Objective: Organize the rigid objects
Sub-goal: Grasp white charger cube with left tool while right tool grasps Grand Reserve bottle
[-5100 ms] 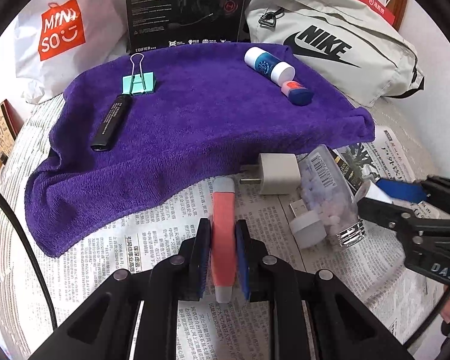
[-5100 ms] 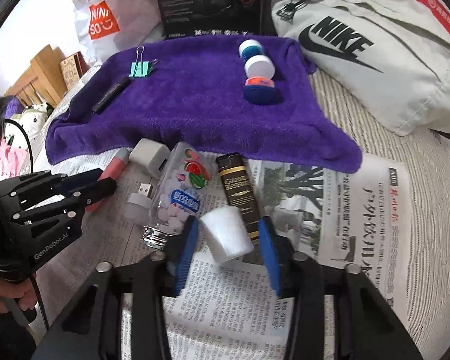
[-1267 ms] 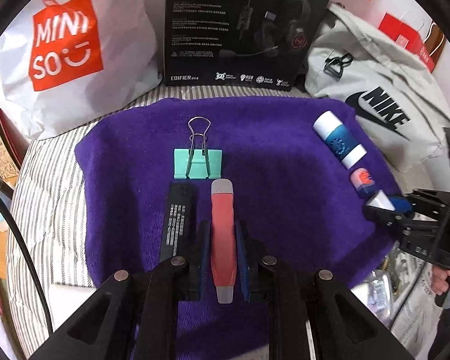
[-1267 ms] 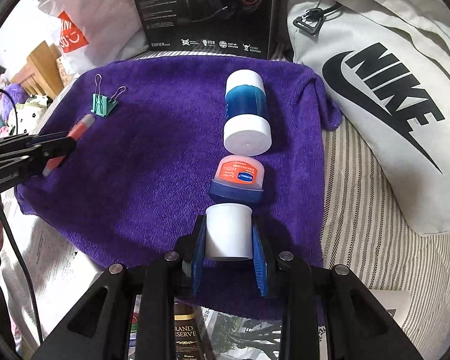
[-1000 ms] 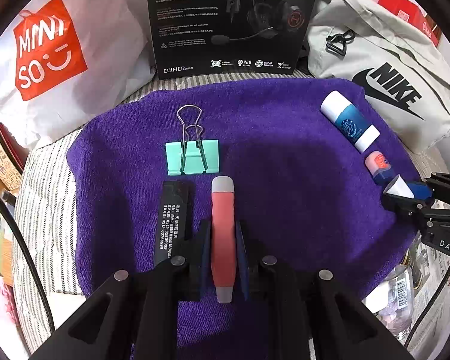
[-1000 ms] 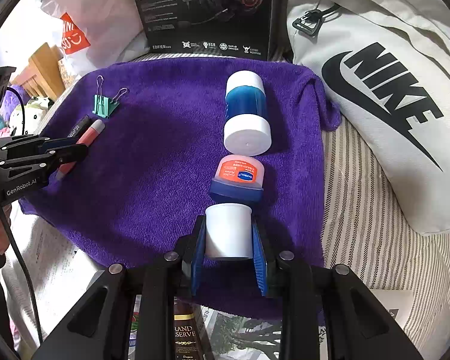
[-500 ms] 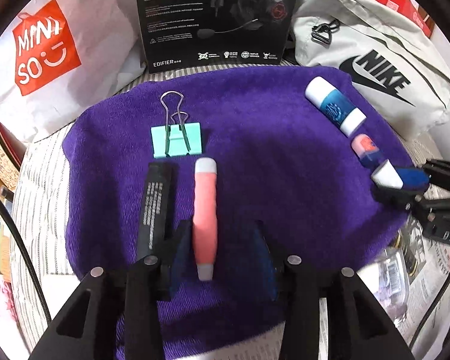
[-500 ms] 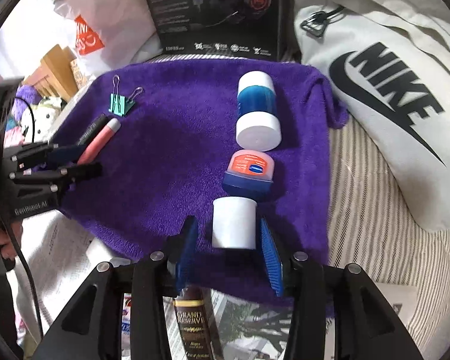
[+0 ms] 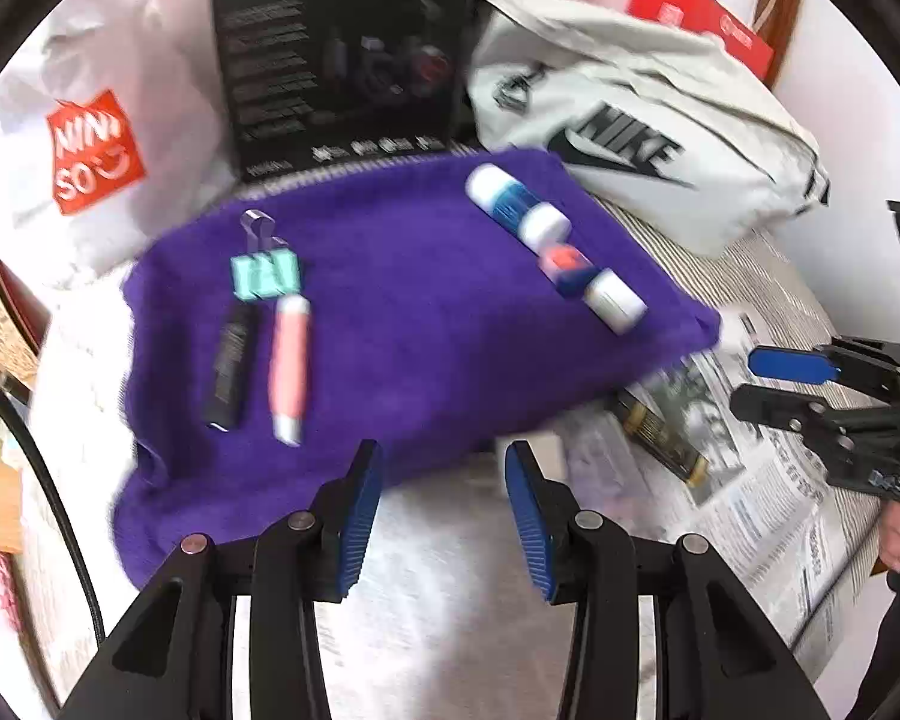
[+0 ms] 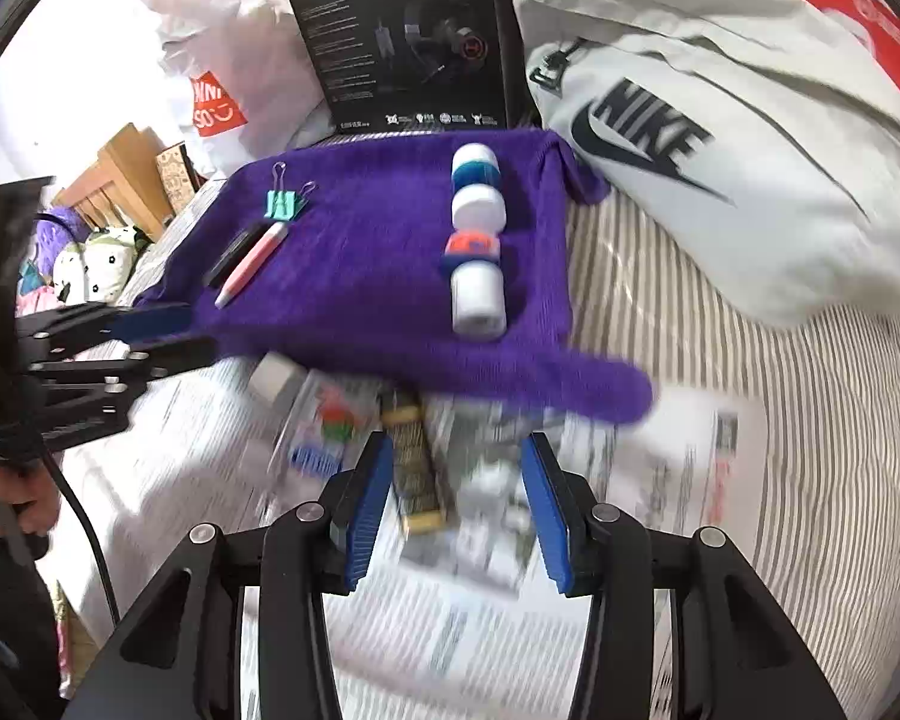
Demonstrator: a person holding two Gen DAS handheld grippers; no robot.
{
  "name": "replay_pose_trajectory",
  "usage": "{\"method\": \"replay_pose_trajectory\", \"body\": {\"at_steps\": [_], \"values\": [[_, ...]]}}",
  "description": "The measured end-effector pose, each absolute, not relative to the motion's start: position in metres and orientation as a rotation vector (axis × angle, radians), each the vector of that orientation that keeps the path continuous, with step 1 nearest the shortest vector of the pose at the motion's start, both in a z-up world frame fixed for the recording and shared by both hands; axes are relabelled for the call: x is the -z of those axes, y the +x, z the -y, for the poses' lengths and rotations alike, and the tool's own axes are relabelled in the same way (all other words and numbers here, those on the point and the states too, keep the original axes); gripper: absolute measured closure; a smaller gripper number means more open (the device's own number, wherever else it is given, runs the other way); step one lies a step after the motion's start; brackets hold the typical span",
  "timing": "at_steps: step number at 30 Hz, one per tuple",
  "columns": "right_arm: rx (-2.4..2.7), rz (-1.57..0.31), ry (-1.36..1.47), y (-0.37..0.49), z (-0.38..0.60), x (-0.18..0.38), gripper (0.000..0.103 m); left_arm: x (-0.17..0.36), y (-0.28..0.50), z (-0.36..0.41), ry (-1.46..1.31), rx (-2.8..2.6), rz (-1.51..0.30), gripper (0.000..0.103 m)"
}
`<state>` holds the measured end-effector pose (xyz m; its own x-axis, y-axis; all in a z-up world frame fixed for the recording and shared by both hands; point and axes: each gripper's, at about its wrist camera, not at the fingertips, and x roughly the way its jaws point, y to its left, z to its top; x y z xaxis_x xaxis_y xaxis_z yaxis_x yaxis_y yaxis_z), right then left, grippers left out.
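Observation:
A purple towel (image 9: 402, 324) (image 10: 378, 276) holds two rows of objects. On its left lie a green binder clip (image 9: 265, 275) (image 10: 282, 204), a black stick (image 9: 229, 366) and a pink tube (image 9: 288, 360) (image 10: 252, 264). On its right lie a blue and white jar (image 9: 513, 204) (image 10: 477, 186), a small red-lidded tin (image 9: 564, 267) (image 10: 473, 249) and a white cup (image 9: 613, 300) (image 10: 477, 300). My left gripper (image 9: 444, 510) is open and empty over the towel's near edge. My right gripper (image 10: 453, 492) is open and empty above a black and gold lighter (image 10: 414, 468) on newspaper (image 10: 630, 510).
A white plug (image 10: 273, 375) and a clear candy bottle (image 10: 324, 426) lie on the newspaper beside the lighter. Behind the towel stand a black headset box (image 9: 342, 54), a white shopping bag (image 9: 90, 138) and a grey Nike bag (image 10: 720, 120). A hand (image 10: 6, 492) holds the left gripper.
Both grippers have let go and pulled back from the towel. The pink tube now lies beside the black stick, the white cup below the tin. The right gripper has moved over the lighter.

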<state>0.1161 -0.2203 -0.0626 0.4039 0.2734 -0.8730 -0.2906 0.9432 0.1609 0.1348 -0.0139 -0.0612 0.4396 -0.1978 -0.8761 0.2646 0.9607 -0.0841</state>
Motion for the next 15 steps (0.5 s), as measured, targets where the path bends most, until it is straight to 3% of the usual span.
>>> {"method": "replay_pose_trajectory", "body": {"at_steps": [15], "values": [[-0.358, -1.146, 0.069, 0.044, 0.247, 0.08, 0.058, 0.1, 0.14, 0.054, 0.124, 0.233, -1.152, 0.063]]}}
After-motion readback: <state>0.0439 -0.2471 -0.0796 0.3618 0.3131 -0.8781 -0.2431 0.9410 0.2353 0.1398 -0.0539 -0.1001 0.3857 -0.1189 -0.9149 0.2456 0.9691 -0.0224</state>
